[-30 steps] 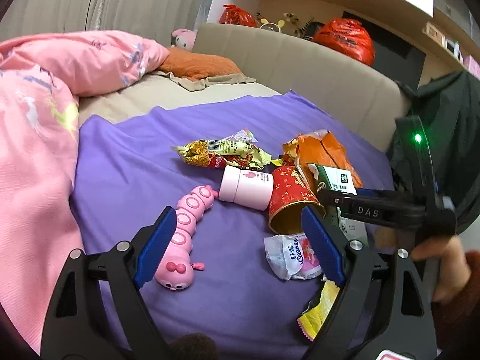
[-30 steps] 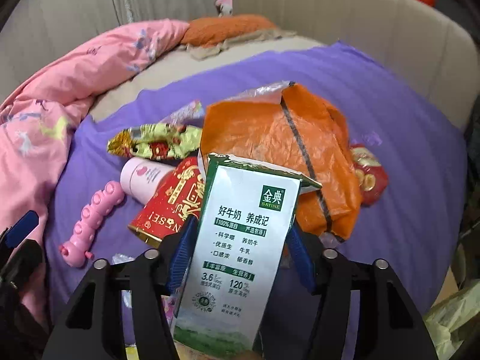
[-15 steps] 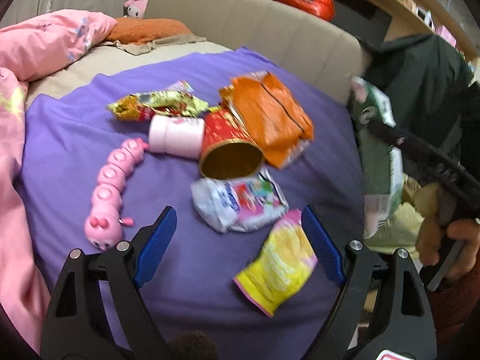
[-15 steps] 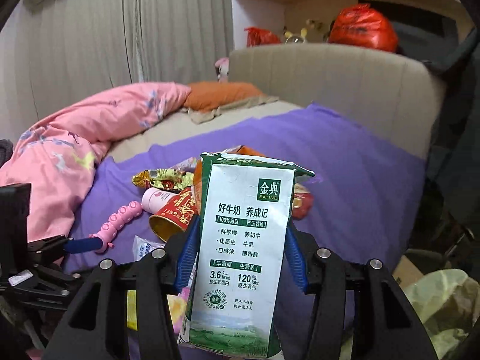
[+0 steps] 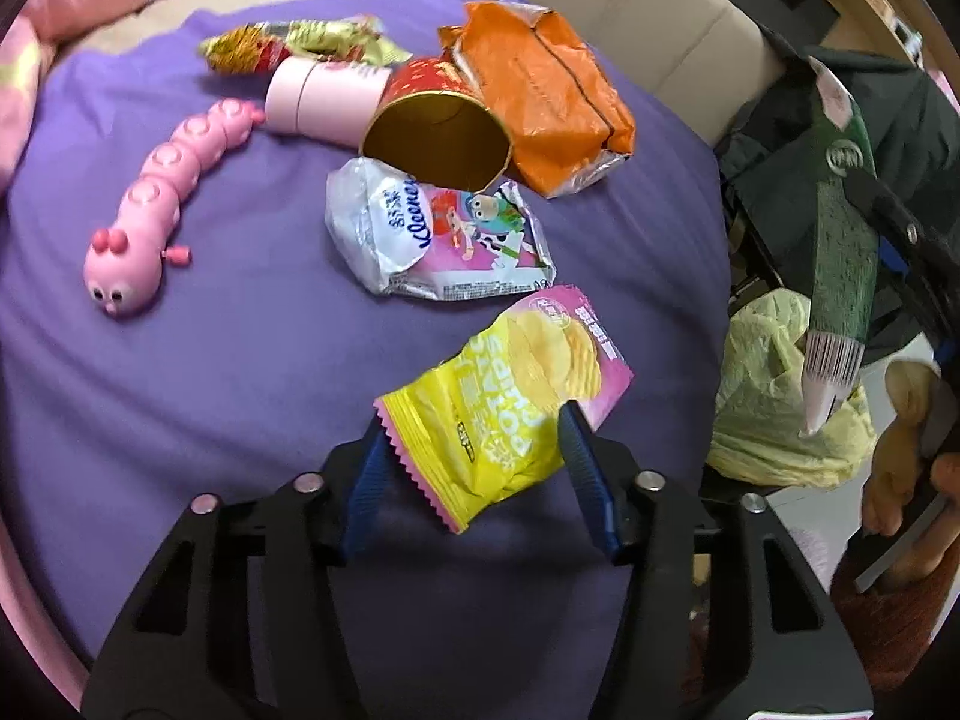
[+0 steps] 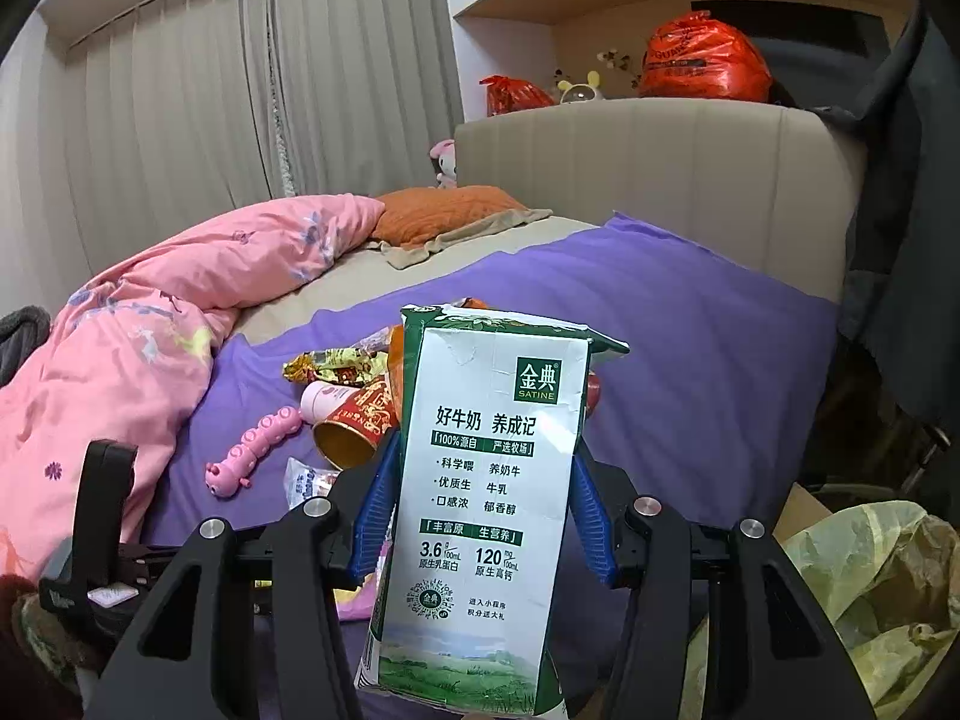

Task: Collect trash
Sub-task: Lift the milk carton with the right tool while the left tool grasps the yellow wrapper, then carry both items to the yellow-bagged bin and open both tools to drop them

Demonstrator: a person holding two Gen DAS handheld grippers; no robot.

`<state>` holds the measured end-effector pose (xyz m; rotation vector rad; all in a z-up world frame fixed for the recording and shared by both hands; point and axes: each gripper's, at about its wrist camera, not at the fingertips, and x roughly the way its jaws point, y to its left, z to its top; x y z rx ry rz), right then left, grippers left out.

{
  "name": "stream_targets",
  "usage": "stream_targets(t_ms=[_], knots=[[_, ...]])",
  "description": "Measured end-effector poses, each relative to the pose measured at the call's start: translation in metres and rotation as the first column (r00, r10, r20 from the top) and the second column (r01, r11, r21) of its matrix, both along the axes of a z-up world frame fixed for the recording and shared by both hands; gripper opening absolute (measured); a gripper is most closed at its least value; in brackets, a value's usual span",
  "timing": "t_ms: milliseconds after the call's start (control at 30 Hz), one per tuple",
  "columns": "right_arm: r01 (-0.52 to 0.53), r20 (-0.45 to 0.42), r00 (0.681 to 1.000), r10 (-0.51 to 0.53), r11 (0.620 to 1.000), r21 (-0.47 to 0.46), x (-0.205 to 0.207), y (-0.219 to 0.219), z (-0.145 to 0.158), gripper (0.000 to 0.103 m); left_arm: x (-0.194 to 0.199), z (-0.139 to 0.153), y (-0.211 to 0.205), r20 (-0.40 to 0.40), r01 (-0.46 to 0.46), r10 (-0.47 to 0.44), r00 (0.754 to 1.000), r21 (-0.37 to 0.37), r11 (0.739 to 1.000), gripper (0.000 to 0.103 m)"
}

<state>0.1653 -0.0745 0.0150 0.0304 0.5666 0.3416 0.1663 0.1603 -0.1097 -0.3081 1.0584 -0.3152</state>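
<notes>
The left gripper (image 5: 474,456) was closing its jaws around one yellow chip packet (image 5: 510,414) lying at the near edge of the purple blanket (image 5: 240,360); its blue pads flanked the packet's crinkled end, and whether they already pressed it I could not tell. The right gripper (image 6: 480,504) pinched one green-and-white milk carton (image 6: 486,510) upright between its pads, held in the air beside the bed.

Beyond the chip packet lay one tissue pack (image 5: 438,240), then one red paper cup (image 5: 438,138) on its side with its mouth toward the camera, one pink tube (image 5: 324,99) touching it, one orange bag (image 5: 540,102) and one gold-and-red wrapper (image 5: 300,45). One pink caterpillar toy (image 5: 162,204) lay apart to the left.

Only the left wrist view showed the carton's narrow side and a hand (image 5: 906,474) on the other tool, above one pale green bag (image 5: 774,396) off the bed. Only the right wrist view showed the carton's printed face, the pink quilt (image 6: 156,336), the curtains (image 6: 240,90) and two red sacks (image 6: 702,60) on the headboard ledge.
</notes>
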Motion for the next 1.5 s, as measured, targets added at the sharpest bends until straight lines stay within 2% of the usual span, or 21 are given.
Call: stream_targets(t_ms=[67,133,267,367,500,733,967,1100,1167,1267,1367,1400,1500], knots=[[-0.006,0.004,1.0,0.006,1.0,-0.008,-0.003,0.001,-0.001,0.05,0.0,-0.001,0.001,-0.004,-0.004,0.004,1.0,-0.019,1.0,0.033],[-0.008,0.005,1.0,0.008,1.0,-0.008,-0.005,0.003,-0.002,0.05,-0.001,0.001,0.005,0.007,-0.018,0.019,1.0,-0.028,0.999,0.025],[-0.02,-0.003,1.0,0.02,1.0,0.007,-0.005,0.005,-0.005,0.05,-0.004,0.014,0.012,0.071,-0.036,0.038,0.997,-0.038,0.999,0.016],[-0.036,0.0,0.999,0.036,0.999,0.012,-0.004,0.012,-0.008,0.05,-0.008,0.033,0.019,0.154,-0.059,0.061,0.986,-0.016,0.998,0.014],[-0.057,0.022,0.998,0.057,0.998,0.011,-0.006,0.022,-0.01,0.05,-0.015,0.064,0.032,0.285,-0.123,0.095,0.954,0.082,0.989,0.014],[-0.068,0.099,0.993,0.067,0.998,0.003,-0.015,0.022,0.006,0.05,-0.021,0.105,0.036,0.387,-0.157,0.086,0.918,0.156,0.975,0.014],[-0.064,0.172,0.983,0.063,0.998,-0.004,-0.029,-0.008,0.031,0.05,-0.018,0.149,0.005,0.449,-0.121,0.026,0.893,0.185,0.975,0.014],[-0.048,0.2,0.979,0.042,0.999,0.024,-0.041,-0.041,0.043,0.05,-0.017,0.167,-0.038,0.468,-0.055,-0.048,0.882,0.203,0.978,0.014],[-0.037,0.212,0.977,0.028,0.999,0.039,-0.047,-0.065,0.05,0.05,-0.015,0.174,-0.062,0.46,0.002,-0.09,0.883,0.189,0.982,0.014],[0.025,0.257,0.966,-0.027,1.0,0.01,-0.061,-0.106,0.063,0.05,-0.012,0.18,-0.099,0.444,0.104,-0.166,0.881,0.161,0.982,0.014],[0.1,0.287,0.954,-0.089,0.995,-0.025,-0.075,-0.149,0.073,0.05,-0.004,0.18,-0.149,0.404,0.245,-0.269,0.874,0.112,0.963,0.014],[0.134,0.299,0.947,-0.116,0.99,-0.039,-0.08,-0.166,0.075,0.05,0.001,0.176,-0.172,0.38,0.305,-0.318,0.869,0.094,0.948,0.014],[0.208,0.317,0.931,-0.179,0.976,-0.06,-0.092,-0.205,0.077,0.05,0.008,0.162,-0.223,0.34,0.401,-0.407,0.848,0.091,0.912,0.014]])
